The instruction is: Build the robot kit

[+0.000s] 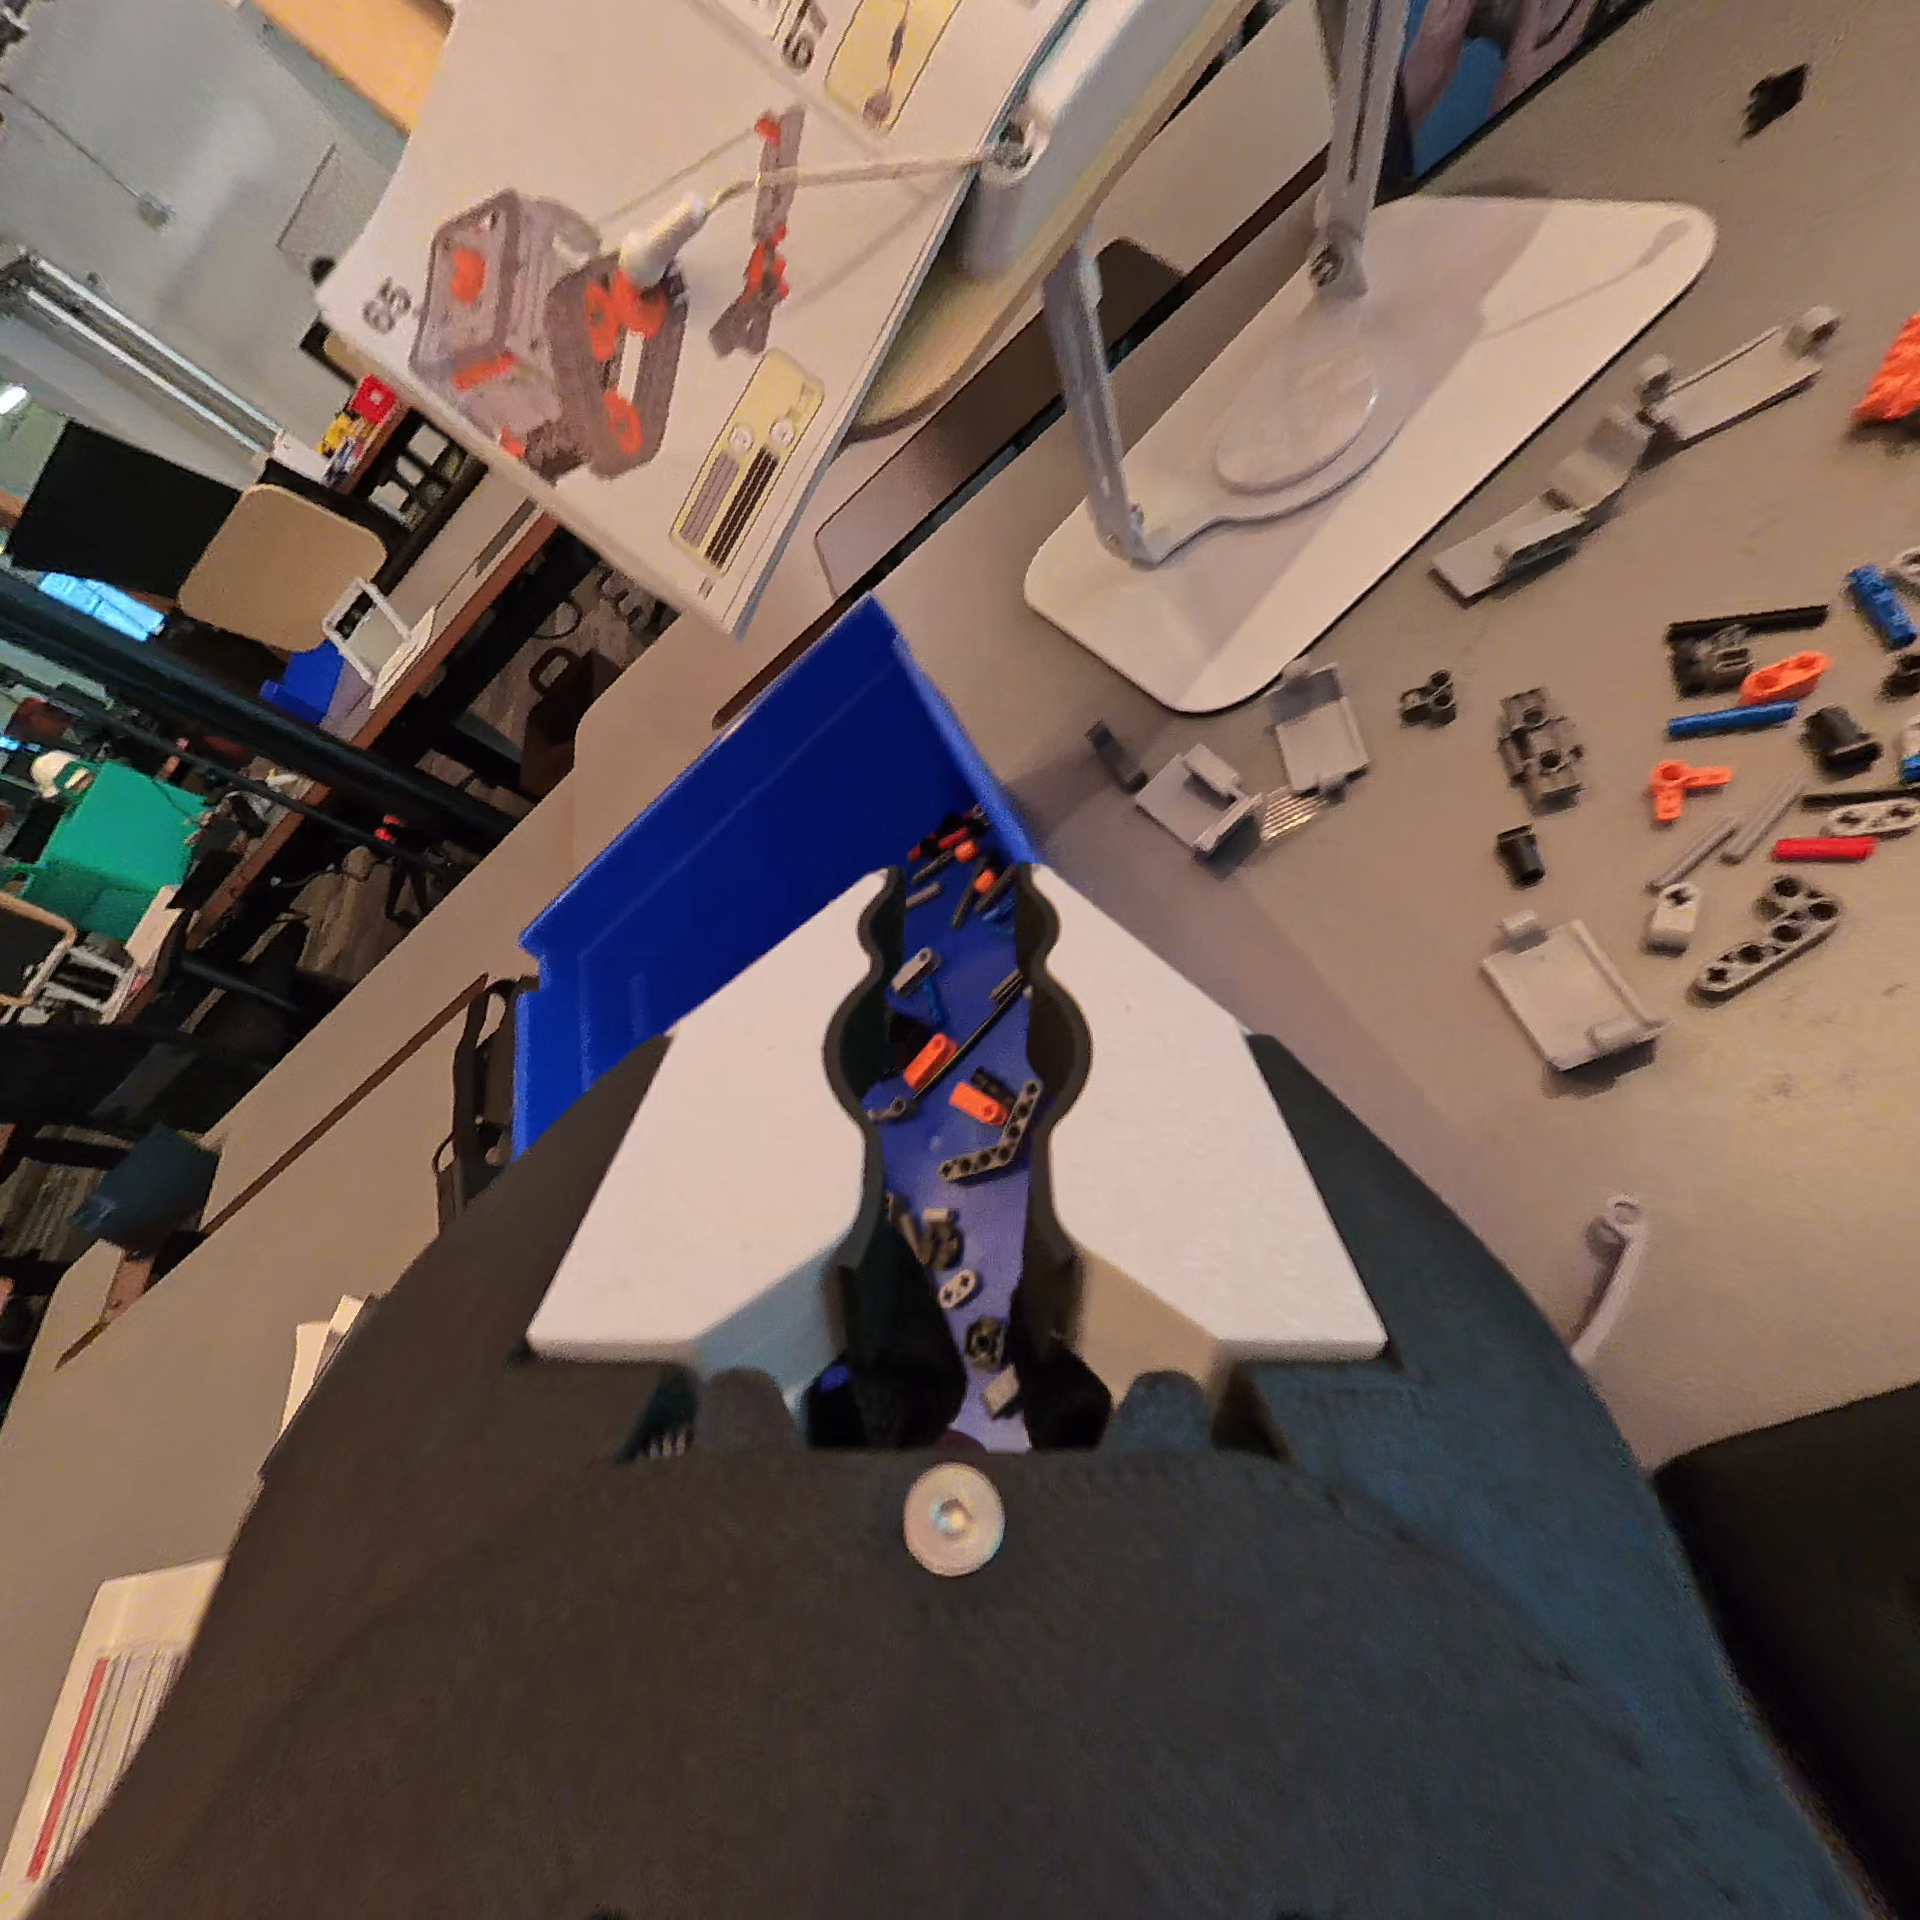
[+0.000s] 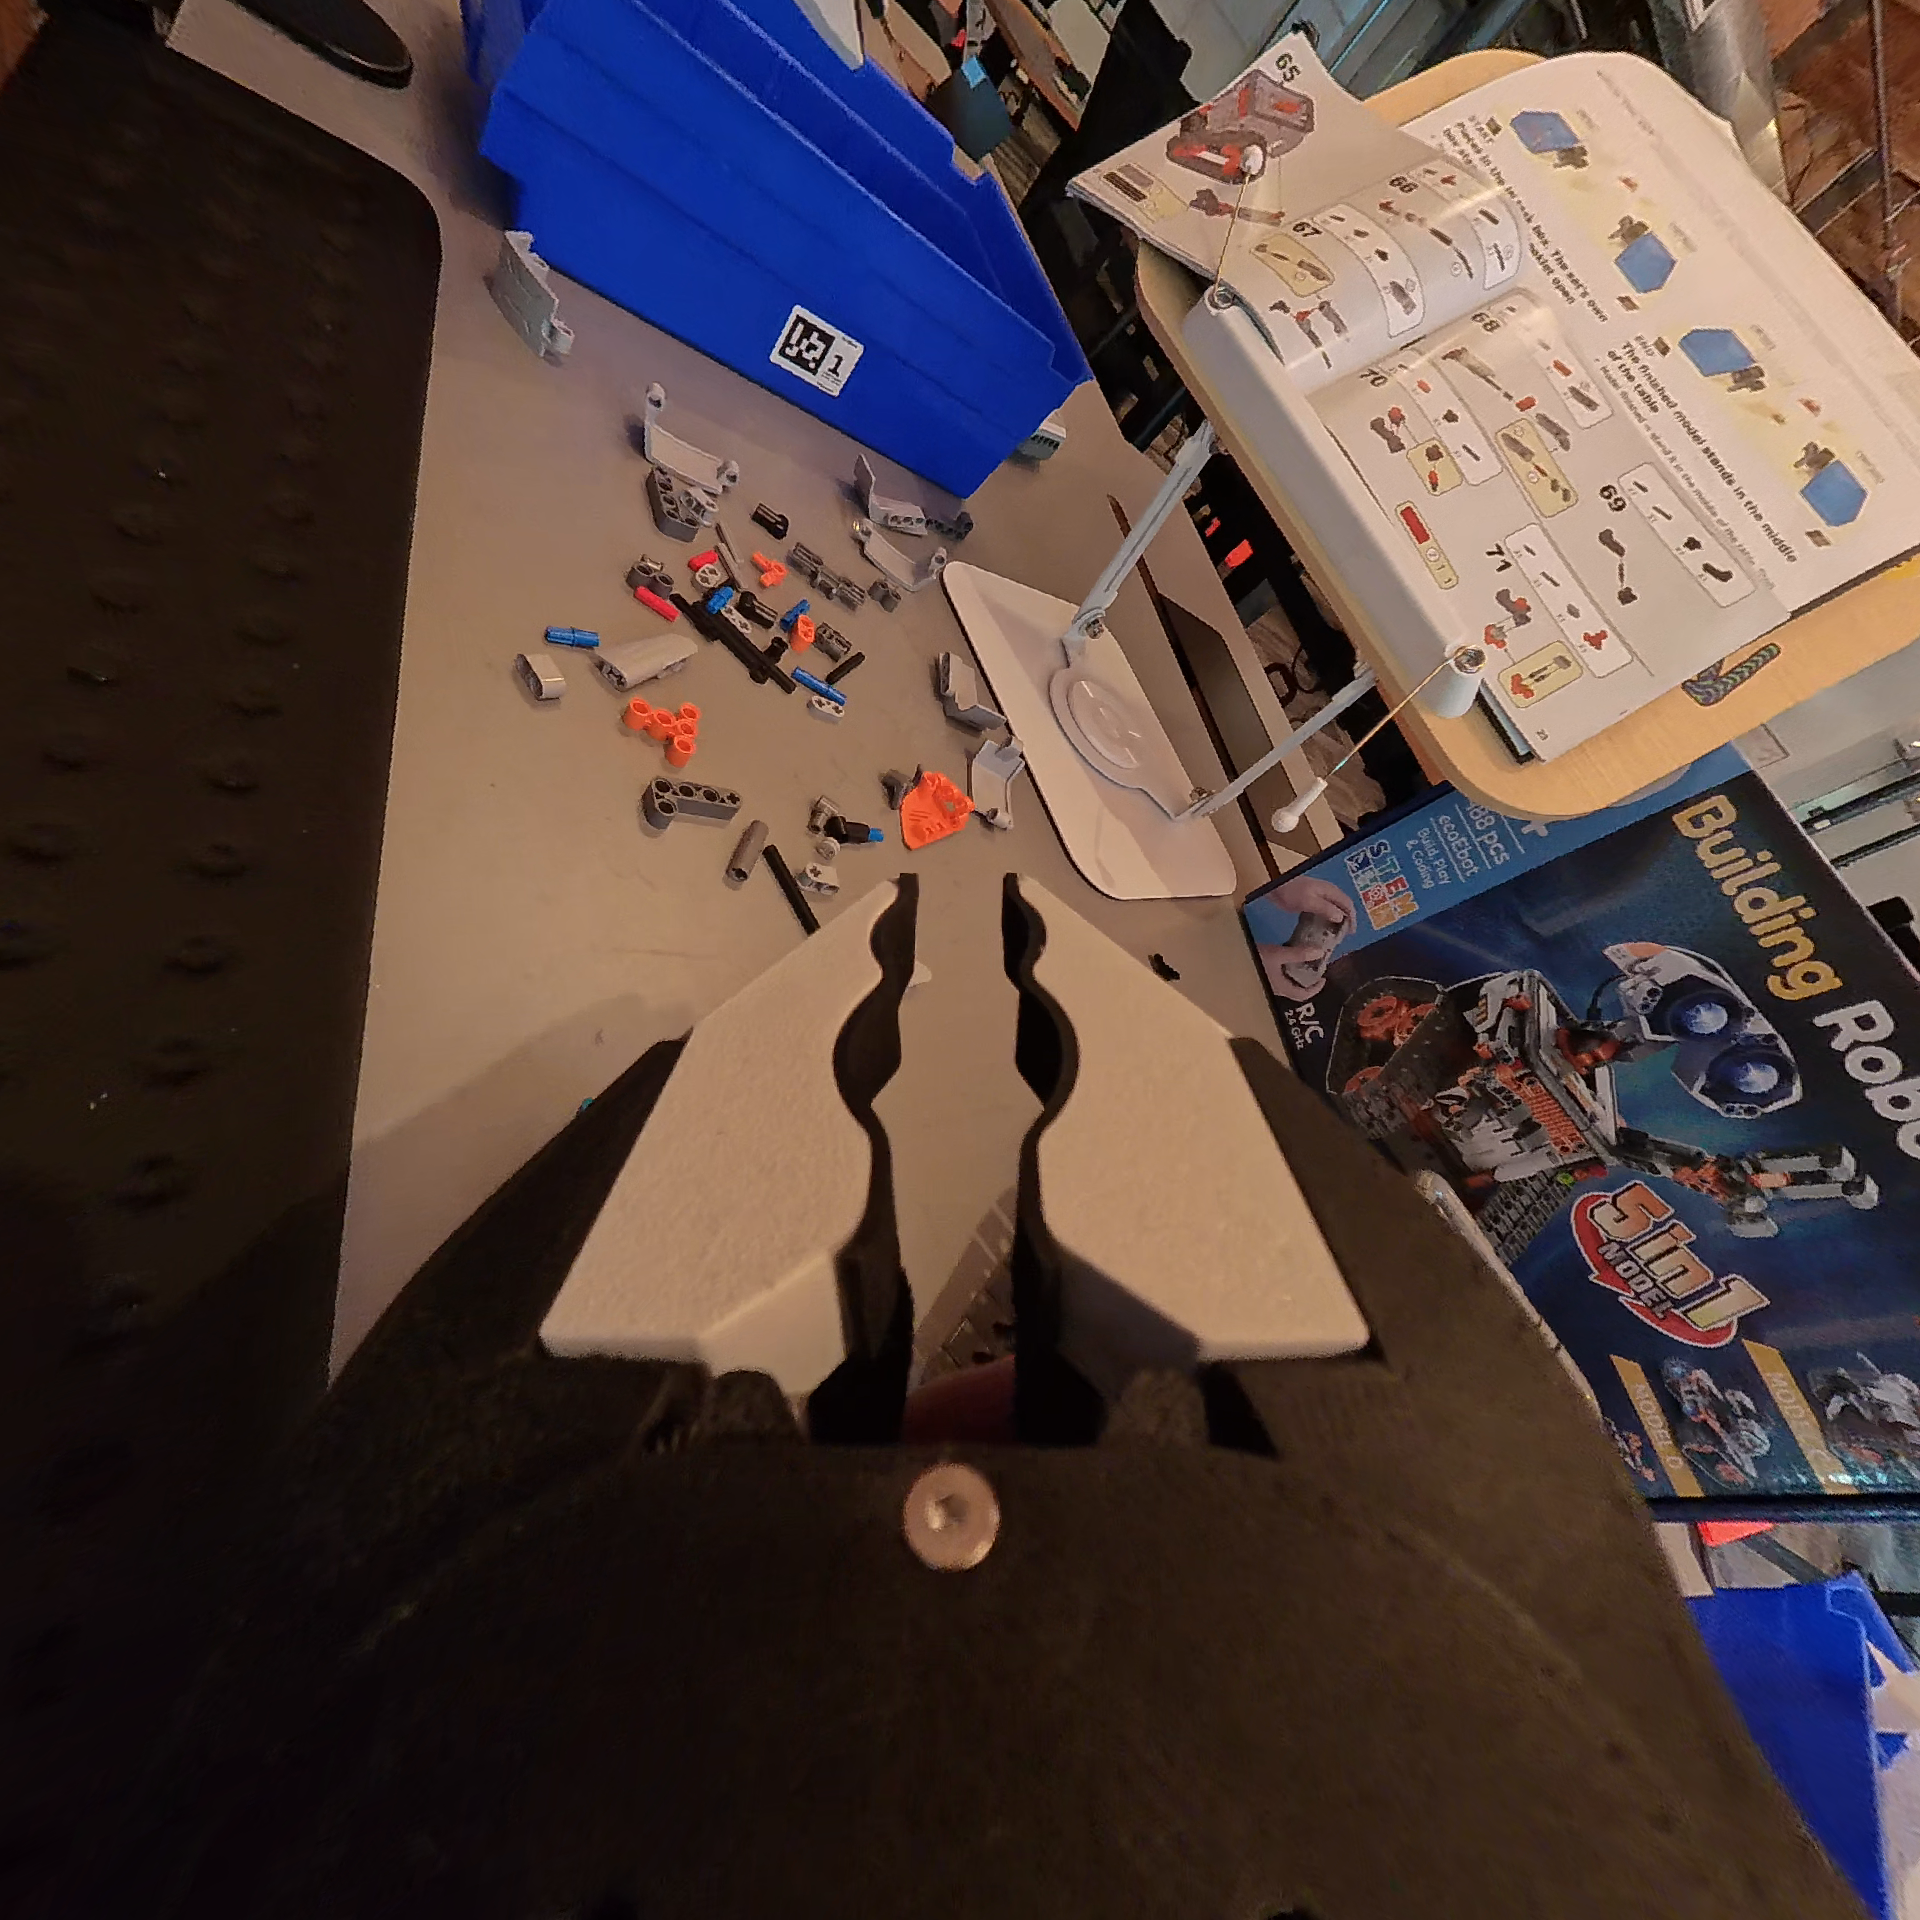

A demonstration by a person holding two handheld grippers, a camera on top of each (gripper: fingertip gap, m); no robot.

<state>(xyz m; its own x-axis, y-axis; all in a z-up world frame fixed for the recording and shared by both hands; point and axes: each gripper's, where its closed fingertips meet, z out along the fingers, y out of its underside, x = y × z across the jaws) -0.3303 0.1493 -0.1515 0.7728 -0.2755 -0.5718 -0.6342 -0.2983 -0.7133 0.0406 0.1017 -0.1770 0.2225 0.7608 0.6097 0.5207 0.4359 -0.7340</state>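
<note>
My left gripper [image 1: 961, 873] is open and hovers over an open blue bin [image 1: 748, 821]. Through the gap between its fingers I see the bin floor with several small orange, grey and black building parts [image 1: 977, 1101]; nothing is between the pads. My right gripper [image 2: 958, 883] is open and empty above the bare grey table [image 2: 520, 935]. Just ahead of its tips lie an orange panel piece [image 2: 935, 810], a black axle [image 2: 790, 883] and a grey angled beam [image 2: 688, 802], among several loose parts.
A white stand base [image 2: 1101, 727] carries an open instruction booklet [image 2: 1538, 416] on a wooden board. A blue kit box [image 2: 1610, 1143] lies at the right. Stacked blue bins [image 2: 769, 239] stand at the back, and a black mat [image 2: 187, 623] lies at the left. Loose parts [image 1: 1714, 810] are scattered to the right of the bin. Tip to tip, the grippers are about 40 centimeters apart. To reach the black axle [image 2: 790, 883] in a straight line is about 15 centimeters for my right fingers, about 30 centimeters for my left.
</note>
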